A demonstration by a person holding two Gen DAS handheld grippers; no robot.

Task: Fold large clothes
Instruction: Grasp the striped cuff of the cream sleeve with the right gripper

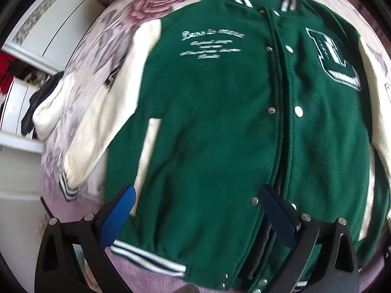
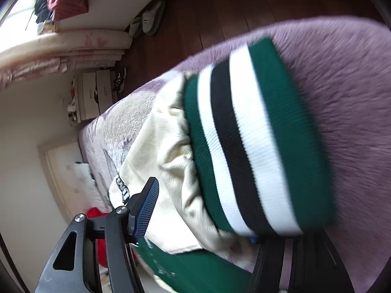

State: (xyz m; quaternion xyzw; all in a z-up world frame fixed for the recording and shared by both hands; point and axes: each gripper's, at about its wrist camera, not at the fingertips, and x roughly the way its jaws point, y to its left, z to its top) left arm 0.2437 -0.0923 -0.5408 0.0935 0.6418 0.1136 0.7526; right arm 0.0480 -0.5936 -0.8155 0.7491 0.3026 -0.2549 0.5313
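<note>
A floral purple blanket (image 1: 73, 112), white cabinet (image 1: 56, 26), wooden floor (image 2: 220, 5) and shoe boxes (image 2: 95, 95)

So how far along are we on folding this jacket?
Barely started. Done: the green jacket lies flat, snapped shut, front up on the purple blanket. In hand: nothing gripped; the left gripper hovers open above the hem, the right gripper open around the striped cuff. Left: both cream sleeves still out, body unfolded.

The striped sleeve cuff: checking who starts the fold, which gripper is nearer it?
Right. The right gripper is right at the striped cuff; the left gripper hovers above the jacket's hem.
</note>
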